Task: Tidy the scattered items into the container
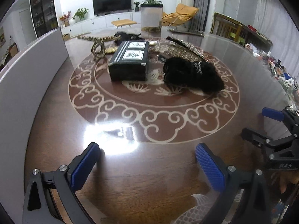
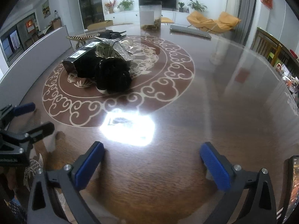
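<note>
- Your left gripper (image 1: 147, 160) hangs over bare table (image 1: 149, 177) with its blue pads (image 1: 85, 166) spread wide; nothing sits between them and nothing is held.
- Your right gripper (image 2: 152, 163) is the same: fingers fully apart above the wood, nothing in its grasp; from the left camera it shows at the right edge (image 1: 261, 123), beside the left one.
- The dark box (image 1: 129, 61) stands near the middle of the round table, inside the pale scroll pattern (image 1: 155, 108); its top bears two white panels, and whether it is lidded you cannot tell from here.
- Just right of the box lies a black fluffy piece (image 1: 192, 74), close to it, perhaps touching; behind that rests a sparkly comb-like hair clip (image 1: 185, 50), tilted.
- Left and behind the box lies a golden patterned clip (image 1: 98, 44); farther back is a black claw clip (image 1: 125, 35).
- At the far side of the table stands a clear jar with a dark lid (image 2: 150, 15); a flat grey slab (image 2: 189, 30) lies to its right.
- A bright lamp glare (image 2: 129, 128) lies on the wood between your grippers and the items; all the items are well apart from both grippers.
</note>
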A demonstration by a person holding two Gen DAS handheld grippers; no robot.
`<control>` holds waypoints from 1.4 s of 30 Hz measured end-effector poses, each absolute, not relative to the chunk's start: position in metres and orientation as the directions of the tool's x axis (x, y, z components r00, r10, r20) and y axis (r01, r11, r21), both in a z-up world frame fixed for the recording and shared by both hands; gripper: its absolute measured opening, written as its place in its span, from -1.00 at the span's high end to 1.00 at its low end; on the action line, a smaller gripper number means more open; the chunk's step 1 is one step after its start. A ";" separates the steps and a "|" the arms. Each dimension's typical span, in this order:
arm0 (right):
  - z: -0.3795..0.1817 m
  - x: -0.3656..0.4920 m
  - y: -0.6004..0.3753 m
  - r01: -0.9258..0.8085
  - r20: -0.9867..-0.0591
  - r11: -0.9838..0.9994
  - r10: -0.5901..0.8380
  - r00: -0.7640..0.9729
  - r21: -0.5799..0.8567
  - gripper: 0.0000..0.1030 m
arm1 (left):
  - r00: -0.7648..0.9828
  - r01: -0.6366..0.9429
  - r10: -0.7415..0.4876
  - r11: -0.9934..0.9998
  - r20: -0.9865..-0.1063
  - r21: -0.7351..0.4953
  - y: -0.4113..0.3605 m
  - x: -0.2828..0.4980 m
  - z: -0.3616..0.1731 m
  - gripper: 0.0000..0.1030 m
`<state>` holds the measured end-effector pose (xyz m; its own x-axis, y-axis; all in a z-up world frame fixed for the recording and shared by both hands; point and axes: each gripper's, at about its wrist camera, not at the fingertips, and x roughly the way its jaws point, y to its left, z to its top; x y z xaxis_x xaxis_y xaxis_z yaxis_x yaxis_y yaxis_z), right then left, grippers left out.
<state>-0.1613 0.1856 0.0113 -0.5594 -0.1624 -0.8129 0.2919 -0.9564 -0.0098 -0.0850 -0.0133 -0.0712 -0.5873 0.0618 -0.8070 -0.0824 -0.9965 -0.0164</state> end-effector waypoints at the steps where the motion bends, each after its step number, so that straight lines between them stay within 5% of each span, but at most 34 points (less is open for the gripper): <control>1: 0.011 -0.161 0.186 0.292 -0.813 -0.956 -0.163 -0.559 -0.009 -1.00 | -0.585 -0.084 0.063 -0.996 -0.809 -0.017 -0.013 -0.085 -0.072 -1.00; 42: 0.011 -0.161 0.187 0.290 -0.813 -0.957 -0.162 -0.560 -0.009 -1.00 | -0.581 -0.087 0.053 -0.996 -0.812 -0.004 -0.012 -0.085 -0.073 -1.00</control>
<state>-0.1612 0.1867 0.0111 -0.5595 -0.1619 -0.8128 0.2896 -0.9571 -0.0086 -0.0850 -0.0119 -0.0729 -0.5805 0.0535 -0.8125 -0.0867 -0.9962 -0.0036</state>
